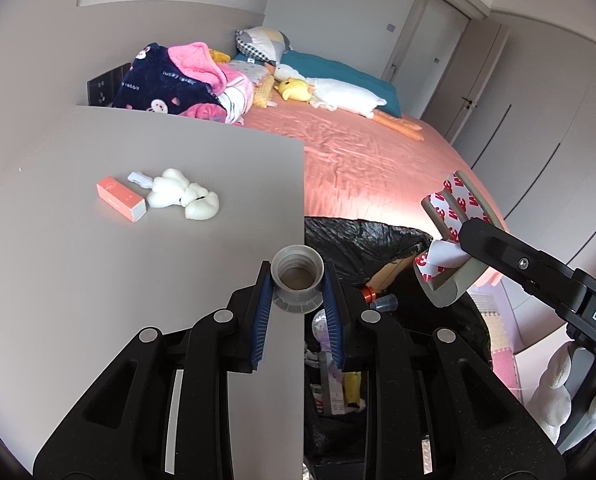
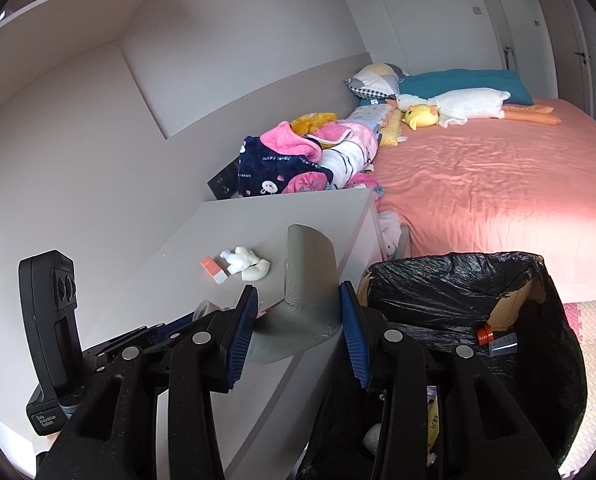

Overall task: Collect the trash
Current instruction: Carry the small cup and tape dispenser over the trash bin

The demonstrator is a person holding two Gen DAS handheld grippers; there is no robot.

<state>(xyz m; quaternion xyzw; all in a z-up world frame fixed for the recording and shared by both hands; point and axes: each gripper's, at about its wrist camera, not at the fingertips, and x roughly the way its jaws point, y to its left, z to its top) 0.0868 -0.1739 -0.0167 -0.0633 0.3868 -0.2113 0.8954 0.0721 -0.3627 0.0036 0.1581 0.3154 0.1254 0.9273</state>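
Over the black-lined trash bin [image 1: 362, 240], left claw [image 1: 298, 280] pinches a grey bottle cap [image 1: 298, 276], right claw [image 2: 298, 320] a grey foam guard [image 2: 308, 300]; clear the table [image 1: 137, 280] edge, then release.

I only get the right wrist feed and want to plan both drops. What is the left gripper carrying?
Observer: The left gripper is shut on a small grey plastic screw cap.
Operator: Is it near the bin?
Observer: It is level with the grey table's edge, with the black-bagged bin just beyond.
Operator: Is my grey L-shaped foam strip plain on the far side?
Observer: No, red-and-white printed backing paper covers it.
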